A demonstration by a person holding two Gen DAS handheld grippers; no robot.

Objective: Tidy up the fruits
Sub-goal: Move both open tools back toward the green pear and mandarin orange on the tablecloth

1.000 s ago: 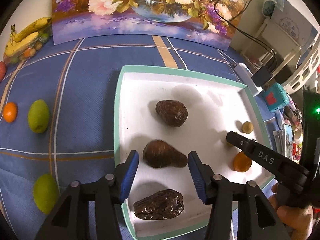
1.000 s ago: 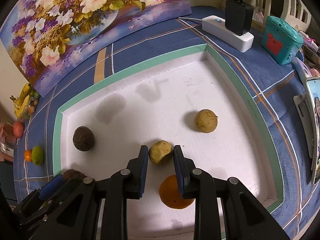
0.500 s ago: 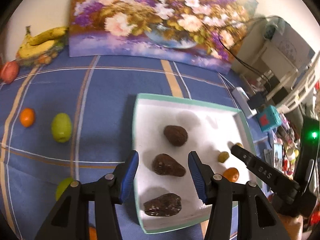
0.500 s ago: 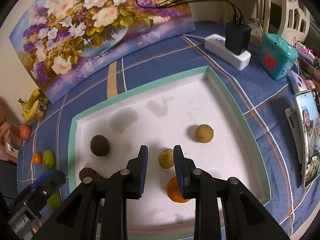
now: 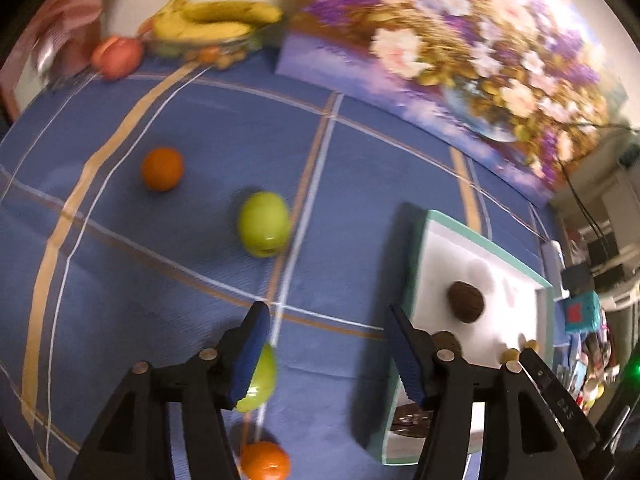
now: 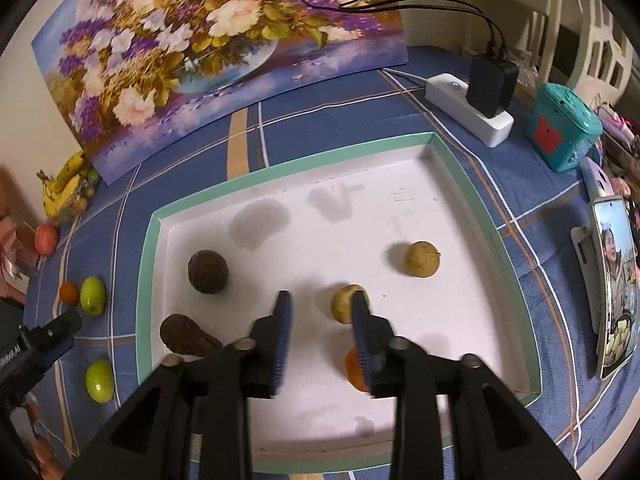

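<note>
My left gripper [image 5: 326,344] hangs over the blue cloth left of the tray, jaws opening, nothing between them. A green fruit [image 5: 264,224] lies ahead, and another green fruit [image 5: 260,376] is half hidden behind the left finger. Oranges lie at the far left [image 5: 162,169] and bottom [image 5: 264,460]. My right gripper [image 6: 320,332] hovers over the white tray [image 6: 150,240], jaws opening, with nothing between them. A small yellowish fruit [image 6: 342,302] lies just past its right fingertip, and an orange [image 6: 354,368] sits behind that finger. The tray also holds two brown fruits [image 6: 208,266] [image 6: 184,336] and a second yellowish fruit [image 6: 420,259].
A flower painting [image 6: 220,52] leans along the back. Bananas [image 5: 216,22] and a reddish fruit [image 5: 118,56] sit at the far left corner. A power strip with a charger [image 6: 476,96], a teal box [image 6: 562,124] and a phone on a stand [image 6: 616,280] stand right of the tray.
My left gripper has swung left, off the tray and over the cloth, and its jaws have widened. My right gripper has lifted slightly and its jaws have spread apart.
</note>
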